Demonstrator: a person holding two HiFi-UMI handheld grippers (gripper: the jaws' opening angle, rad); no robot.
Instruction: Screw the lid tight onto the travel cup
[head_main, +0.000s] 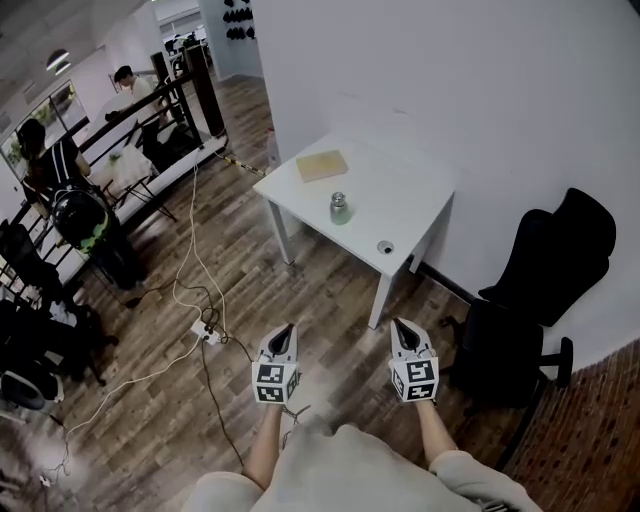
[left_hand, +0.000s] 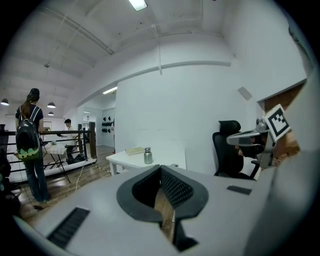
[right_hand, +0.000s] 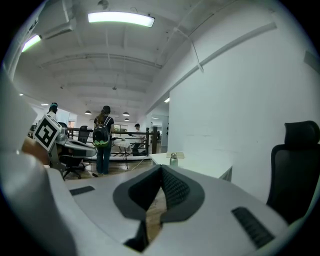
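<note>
Left gripper (head_main: 286, 330) & right gripper (head_main: 401, 327) both pinched together, nothing in em; travel cup (head_main: 340, 208) on table (head_main: 410, 190), well ahead.

Left claw (head_main: 286, 332) and right claw (head_main: 402, 330) closed (empty), tilted slightly down.
</note>
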